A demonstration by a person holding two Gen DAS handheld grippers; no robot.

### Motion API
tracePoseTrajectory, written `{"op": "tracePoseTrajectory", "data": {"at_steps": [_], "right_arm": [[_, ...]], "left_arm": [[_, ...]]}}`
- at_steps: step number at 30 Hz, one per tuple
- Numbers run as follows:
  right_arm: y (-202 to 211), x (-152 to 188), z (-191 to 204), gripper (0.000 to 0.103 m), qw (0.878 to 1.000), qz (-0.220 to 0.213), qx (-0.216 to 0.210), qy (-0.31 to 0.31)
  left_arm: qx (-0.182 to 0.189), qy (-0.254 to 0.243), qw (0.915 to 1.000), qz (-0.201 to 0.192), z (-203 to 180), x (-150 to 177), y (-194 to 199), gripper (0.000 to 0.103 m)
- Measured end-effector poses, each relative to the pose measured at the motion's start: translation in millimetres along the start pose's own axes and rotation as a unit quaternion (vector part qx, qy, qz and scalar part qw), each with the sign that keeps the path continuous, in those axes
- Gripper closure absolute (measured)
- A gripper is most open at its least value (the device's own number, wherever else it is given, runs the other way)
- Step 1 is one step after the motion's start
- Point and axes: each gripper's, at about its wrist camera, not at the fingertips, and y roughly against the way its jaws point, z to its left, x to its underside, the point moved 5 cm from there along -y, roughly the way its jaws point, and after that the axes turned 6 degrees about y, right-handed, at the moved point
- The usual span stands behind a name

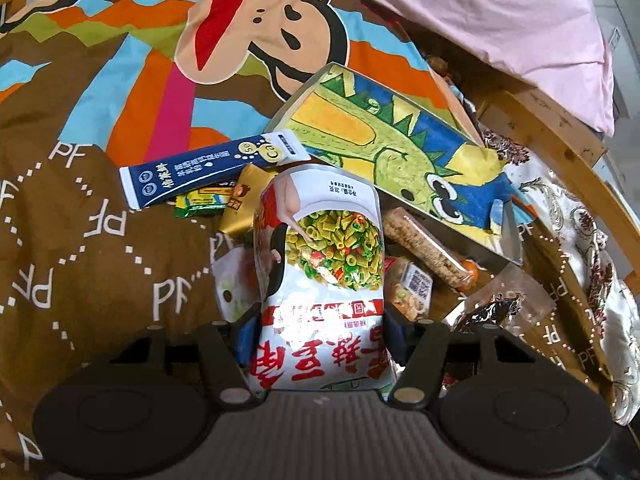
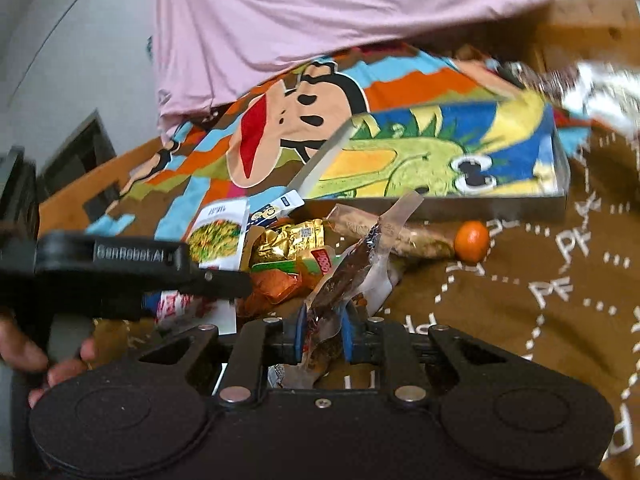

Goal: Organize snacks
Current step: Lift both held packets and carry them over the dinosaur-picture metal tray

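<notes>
My left gripper [image 1: 320, 336] is shut on a white snack bag [image 1: 324, 248] printed with green and yellow pieces and red characters; the bag stands upright between the blue pads. In the right wrist view the same bag [image 2: 218, 236] shows beside the left gripper's black body [image 2: 120, 264]. My right gripper [image 2: 324, 336] is shut on a clear packet with dark brown contents [image 2: 352, 272], lifted over the snack pile. That packet [image 1: 492, 308] also appears low right in the left wrist view. A dinosaur-painted box [image 1: 400, 148] [image 2: 440, 202] lies behind the pile.
On the brown patterned bedspread lie a navy sachet [image 1: 208, 172], a gold packet [image 2: 288, 240], a long cracker pack [image 1: 424, 248] and a tangerine [image 2: 472, 240]. A pink pillow [image 2: 320, 12] and a wooden bed frame [image 1: 560, 128] lie beyond. A person's hand [image 2: 24, 352] holds the left gripper.
</notes>
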Motion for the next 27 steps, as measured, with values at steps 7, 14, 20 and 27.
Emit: {"op": "tracePoseTrajectory", "data": {"at_steps": [7, 14, 20, 27], "right_arm": [[7, -9, 3, 0.084, 0.997, -0.024, 0.018, 0.065], [15, -32, -17, 0.087, 0.994, -0.042, 0.049, 0.087], [12, -58, -56, 0.088, 0.989, -0.042, 0.086, 0.111], [-10, -102, -92, 0.088, 0.983, -0.056, 0.115, 0.134]], "left_arm": [[0.024, 0.016, 0.9995, -0.016, -8, -17, -4, 0.038], [0.045, 0.028, 0.9979, -0.038, -25, -46, -12, 0.038], [0.056, 0.032, 0.9965, -0.053, -52, -75, -32, 0.038], [0.071, 0.060, 0.9942, -0.053, -79, -113, -72, 0.038]]}}
